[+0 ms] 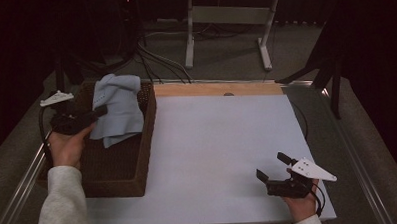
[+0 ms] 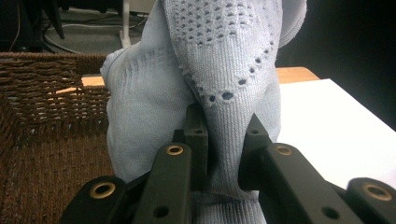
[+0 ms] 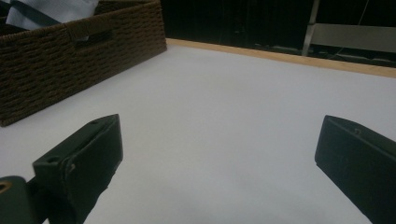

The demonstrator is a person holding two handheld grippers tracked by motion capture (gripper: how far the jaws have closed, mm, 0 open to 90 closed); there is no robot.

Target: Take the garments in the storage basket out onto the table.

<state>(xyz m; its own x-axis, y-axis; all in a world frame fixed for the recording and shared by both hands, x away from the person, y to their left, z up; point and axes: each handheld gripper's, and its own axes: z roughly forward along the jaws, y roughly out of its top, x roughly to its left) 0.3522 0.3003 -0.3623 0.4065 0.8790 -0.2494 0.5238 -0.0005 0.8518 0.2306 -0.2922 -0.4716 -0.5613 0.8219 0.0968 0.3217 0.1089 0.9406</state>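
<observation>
Hanging pinched in left hand-held gripper (image 2: 223,163): cloth (image 2: 205,79)

Left gripper (image 1: 94,115) is clamped tight, its 2 jaws pinched together, with the left hand (image 1: 66,145) wrapped behind it. Right gripper (image 1: 273,165) sits with jaws spread wide, nothing between them.

Knitted cloth (image 2: 224,70); woven, seemingly wicker basket (image 1: 133,169)

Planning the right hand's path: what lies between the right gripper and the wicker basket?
Nothing: in the high view, bare white tabletop runs from the right gripper to the wicker basket; the right gripper view agrees.
</observation>
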